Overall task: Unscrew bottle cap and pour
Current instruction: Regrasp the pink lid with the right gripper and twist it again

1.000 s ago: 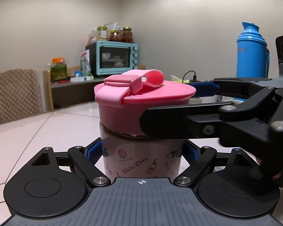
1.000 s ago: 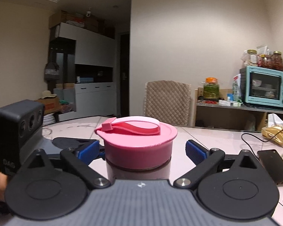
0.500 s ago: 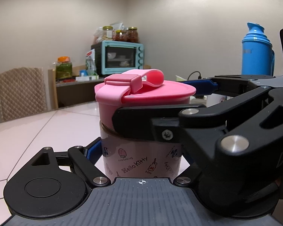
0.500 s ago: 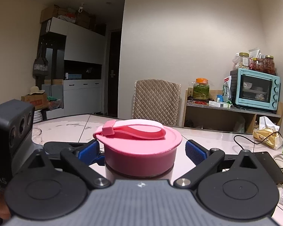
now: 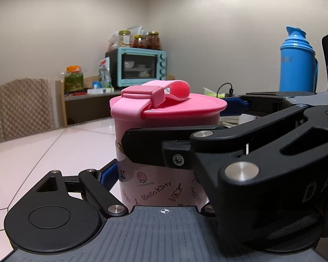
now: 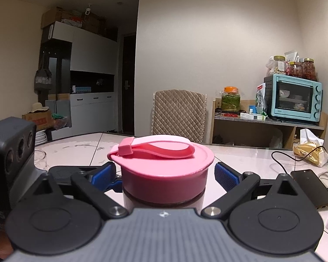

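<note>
On the pale tiled table [image 5: 54,148] your left gripper [image 5: 159,181] clamps the bottle [image 5: 157,187] steady while your right gripper [image 6: 166,174] straddles the pink cap [image 6: 164,170], pads apart, unclosed.

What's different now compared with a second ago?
The right claw has pushed further in around the pink cap; seen from the left claw's camera, its black finger now crosses more of the cap. Its blue pads still sit apart from the cap, so nothing is gripped there yet. The left claw stays clamped on the bottle, cap still on.
</note>
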{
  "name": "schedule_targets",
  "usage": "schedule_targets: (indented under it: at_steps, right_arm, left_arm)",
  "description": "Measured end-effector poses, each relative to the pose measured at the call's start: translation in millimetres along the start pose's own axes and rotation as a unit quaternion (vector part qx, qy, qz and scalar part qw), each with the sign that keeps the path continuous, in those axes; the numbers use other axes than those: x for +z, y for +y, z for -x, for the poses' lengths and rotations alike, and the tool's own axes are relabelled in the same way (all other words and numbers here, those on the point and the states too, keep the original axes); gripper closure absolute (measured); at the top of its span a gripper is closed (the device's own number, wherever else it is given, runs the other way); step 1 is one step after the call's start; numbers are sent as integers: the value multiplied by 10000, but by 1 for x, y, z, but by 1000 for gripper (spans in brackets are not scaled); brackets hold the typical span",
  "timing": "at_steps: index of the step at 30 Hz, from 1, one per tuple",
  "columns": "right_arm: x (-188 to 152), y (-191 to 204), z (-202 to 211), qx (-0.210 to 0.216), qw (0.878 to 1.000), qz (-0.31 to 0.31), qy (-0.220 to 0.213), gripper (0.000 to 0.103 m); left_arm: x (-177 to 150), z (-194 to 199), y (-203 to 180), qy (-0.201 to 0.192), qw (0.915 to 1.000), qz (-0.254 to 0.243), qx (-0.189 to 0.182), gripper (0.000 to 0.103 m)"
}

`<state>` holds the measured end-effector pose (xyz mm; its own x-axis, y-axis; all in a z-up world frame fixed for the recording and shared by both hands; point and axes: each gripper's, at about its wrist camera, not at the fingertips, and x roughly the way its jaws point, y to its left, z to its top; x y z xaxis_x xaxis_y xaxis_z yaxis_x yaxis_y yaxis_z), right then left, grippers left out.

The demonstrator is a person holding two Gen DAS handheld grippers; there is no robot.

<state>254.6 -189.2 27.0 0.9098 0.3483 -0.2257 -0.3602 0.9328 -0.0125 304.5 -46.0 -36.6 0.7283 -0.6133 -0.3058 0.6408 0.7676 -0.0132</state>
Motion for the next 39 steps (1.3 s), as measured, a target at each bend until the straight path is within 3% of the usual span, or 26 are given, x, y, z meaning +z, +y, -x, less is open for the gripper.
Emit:
schedule_targets:
  at_steps: [12, 16, 39]
  right_arm:
    - [0, 5, -1, -209, 9998, -41, 46, 5]
    - [0, 7, -1, -295, 9995, -36, 69, 10]
    - [1, 6, -5, -237, 9997, -69, 25, 18]
  left_arm:
    - [0, -1, 3, -2, 10000, -6, 2, 13]
    - [-1, -1, 2, -3, 10000, -7, 0, 13]
    - [0, -3, 4, -4, 10000, -7, -4, 13]
